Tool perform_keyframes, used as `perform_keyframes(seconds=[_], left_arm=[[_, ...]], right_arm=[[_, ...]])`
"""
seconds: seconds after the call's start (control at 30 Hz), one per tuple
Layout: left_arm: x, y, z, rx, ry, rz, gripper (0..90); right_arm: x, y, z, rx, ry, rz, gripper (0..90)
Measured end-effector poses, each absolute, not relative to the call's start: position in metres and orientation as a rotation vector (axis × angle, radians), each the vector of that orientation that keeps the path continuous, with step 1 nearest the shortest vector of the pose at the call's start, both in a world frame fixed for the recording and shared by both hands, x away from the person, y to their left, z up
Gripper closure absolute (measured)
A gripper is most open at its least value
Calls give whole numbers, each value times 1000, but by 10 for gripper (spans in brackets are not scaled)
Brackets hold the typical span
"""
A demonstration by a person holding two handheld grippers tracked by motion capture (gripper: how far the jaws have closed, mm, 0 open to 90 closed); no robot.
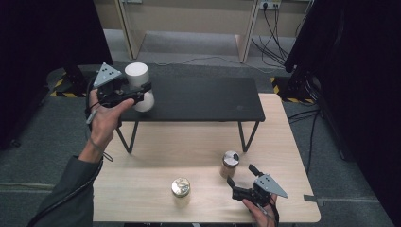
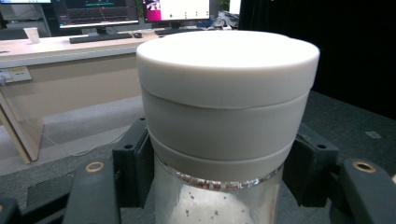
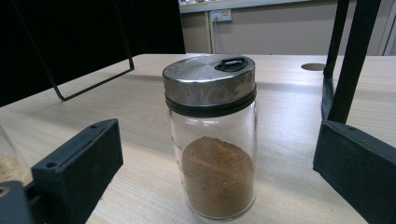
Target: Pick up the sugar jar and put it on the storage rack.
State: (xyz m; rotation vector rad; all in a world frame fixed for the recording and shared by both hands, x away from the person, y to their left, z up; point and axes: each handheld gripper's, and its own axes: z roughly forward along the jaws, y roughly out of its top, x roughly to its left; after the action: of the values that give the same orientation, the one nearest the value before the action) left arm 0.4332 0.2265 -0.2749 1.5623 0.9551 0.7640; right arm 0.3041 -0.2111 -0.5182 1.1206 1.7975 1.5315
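Count: 3 jars, 2 grippers, 1 black shelf on legs standing on the light wood surface [image 1: 142,189].

Jars:
- white-lid jar [image 1: 140,87], 1 pc. Wide white lid with a stepped ring under it, clear glass body below, specks on the inside of the glass. Left gripper [image 1: 137,94] has its jaws clamped on the body right under the lid, one black pad on each side in the left gripper view [image 2: 224,116]. It sits at about 10 o'clock in the high view, at the left end of the black shelf [image 1: 198,99]; can't tell whether it rests on the shelf or is lifted.
- brown-powder jar [image 1: 230,163], 1 pc, metal lid with black flip cap, roughly half full, upright on the surface at 5 o'clock.
- gold-lid jar [image 1: 180,190], 1 pc, upright at 6 o'clock.

Right gripper [image 1: 242,179]: jaws wide, holding nothing, brown-powder jar [image 3: 212,140] standing just ahead between them, no contact.
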Motion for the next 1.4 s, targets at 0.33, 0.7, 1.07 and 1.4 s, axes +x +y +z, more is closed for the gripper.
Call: perform_keyframes(seconds=[0.33, 0.7, 1.07, 1.4], left_arm=[[444, 225, -279, 1558, 971, 786, 352], [454, 219, -286, 1550, 974, 804, 352], [459, 217, -295, 1540, 970, 825, 352], [460, 215, -301, 1538, 976, 835, 351]], right_arm=[[304, -211, -518, 1123, 1798, 1532, 18], [304, -211, -518, 1121, 1796, 1533, 18], [304, -212, -518, 1121, 1798, 1533, 18], [304, -211, -518, 1120, 1799, 1535, 18]])
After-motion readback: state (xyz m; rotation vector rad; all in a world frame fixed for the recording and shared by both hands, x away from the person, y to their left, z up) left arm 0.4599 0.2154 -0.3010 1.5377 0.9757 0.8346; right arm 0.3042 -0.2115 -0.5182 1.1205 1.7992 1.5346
